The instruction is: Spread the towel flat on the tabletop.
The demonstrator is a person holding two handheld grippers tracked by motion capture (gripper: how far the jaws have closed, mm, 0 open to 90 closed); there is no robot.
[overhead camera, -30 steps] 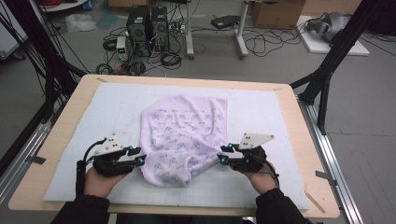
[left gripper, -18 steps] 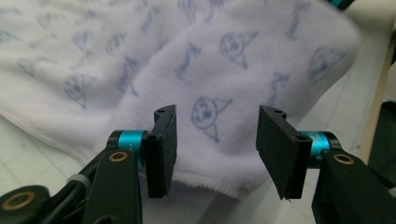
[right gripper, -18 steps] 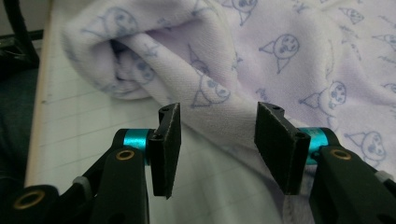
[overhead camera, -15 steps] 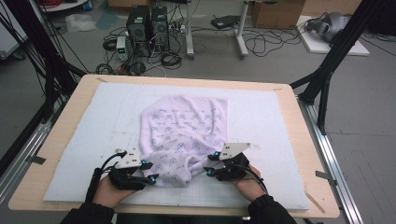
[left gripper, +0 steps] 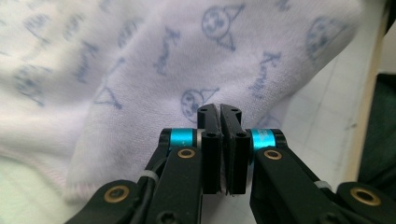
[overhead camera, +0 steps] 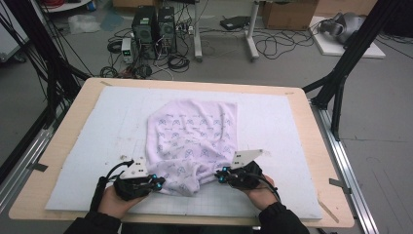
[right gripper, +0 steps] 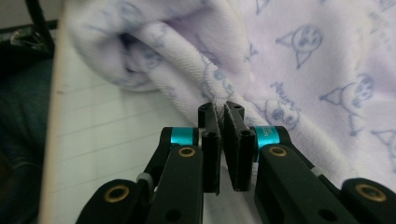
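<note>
A lavender cloth (overhead camera: 195, 136) printed with small cartoon faces lies crumpled on the white mat (overhead camera: 107, 122). My left gripper (overhead camera: 158, 183) is at the cloth's near left corner, and its jaws have just closed. In the left gripper view the gripper (left gripper: 220, 112) has its pads pressed together on the cloth's (left gripper: 140, 70) edge. My right gripper (overhead camera: 220, 176) is at the near right corner and has also just closed. In the right gripper view the gripper (right gripper: 220, 109) pinches a raised fold of the cloth (right gripper: 303, 56). The near edge bunches up between the two grippers.
The mat covers a wooden table (overhead camera: 63, 146) whose near edge runs just behind my hands. Black frame posts (overhead camera: 341, 78) stand at the right and left. Computer towers (overhead camera: 151, 24) and cables lie on the floor beyond the far edge.
Both hands slid toward the near edge and inward, from the cloth's sides to its near corners. The jaws went from open to shut on the cloth, and its near edge bunched.
</note>
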